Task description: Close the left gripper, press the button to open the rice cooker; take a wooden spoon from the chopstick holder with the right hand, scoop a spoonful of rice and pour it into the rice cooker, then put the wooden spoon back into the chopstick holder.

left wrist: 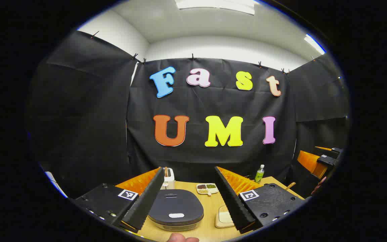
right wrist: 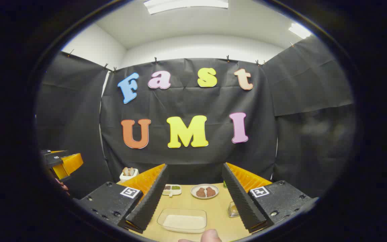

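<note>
In the left gripper view my left gripper [left wrist: 188, 168] is open, held above the wooden table [left wrist: 210, 228]. Between its fingers lies the dark rice cooker [left wrist: 176, 206], lid down, with a pale button [left wrist: 176, 215] at its near edge. Behind it stands the white chopstick holder [left wrist: 168, 178] with a wooden spoon handle [left wrist: 166, 171] sticking up. My right gripper [right wrist: 195, 165] is open too, with nothing in it. Below it sits a clear container of rice [right wrist: 182, 220]. In the right gripper view the chopstick holder [right wrist: 128, 174] is at the far left.
A divided dish of beans [left wrist: 207, 188], a green bottle [left wrist: 259, 173] and a beige pad [left wrist: 223, 218] share the table. A plate with brown pieces [right wrist: 204, 191] and a small glass jar [right wrist: 233, 209] stand near the rice. A thumb [left wrist: 180, 239] shows at the bottom edge.
</note>
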A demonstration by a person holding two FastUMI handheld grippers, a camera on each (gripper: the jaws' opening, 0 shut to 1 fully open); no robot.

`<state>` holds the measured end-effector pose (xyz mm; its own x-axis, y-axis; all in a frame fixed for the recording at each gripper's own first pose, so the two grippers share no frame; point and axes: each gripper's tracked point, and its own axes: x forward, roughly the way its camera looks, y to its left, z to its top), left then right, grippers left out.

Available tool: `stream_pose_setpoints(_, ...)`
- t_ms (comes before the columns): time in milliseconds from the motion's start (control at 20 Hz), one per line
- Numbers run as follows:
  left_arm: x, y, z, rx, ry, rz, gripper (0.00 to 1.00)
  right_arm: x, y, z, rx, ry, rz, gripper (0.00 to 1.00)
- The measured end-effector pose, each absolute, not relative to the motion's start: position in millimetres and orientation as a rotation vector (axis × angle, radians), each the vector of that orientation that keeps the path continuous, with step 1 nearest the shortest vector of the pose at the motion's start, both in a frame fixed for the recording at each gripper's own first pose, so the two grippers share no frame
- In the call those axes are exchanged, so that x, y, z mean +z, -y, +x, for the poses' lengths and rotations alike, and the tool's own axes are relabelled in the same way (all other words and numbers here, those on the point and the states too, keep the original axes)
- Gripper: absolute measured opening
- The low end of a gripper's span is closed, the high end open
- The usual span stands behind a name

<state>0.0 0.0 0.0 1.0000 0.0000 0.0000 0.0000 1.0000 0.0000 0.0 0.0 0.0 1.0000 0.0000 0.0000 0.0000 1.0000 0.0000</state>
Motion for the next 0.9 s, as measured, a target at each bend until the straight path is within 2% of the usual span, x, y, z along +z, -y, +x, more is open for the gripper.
stream_pose_setpoints(250,7,10,-7,-0.029,0.026,-0.023,0.94,-6,5,-9,-0.021,-0.005,-0.010,1.00)
stream_pose_setpoints(500,1,0,-13,0.013,0.026,0.012,0.94,-12,15,-21,-0.024,-0.010,-0.015,1.00)
stream_pose_setpoints(900,-8,6,-19,0.004,0.001,0.026,0.94,-19,20,-29,-0.023,-0.025,-0.029,1.00)
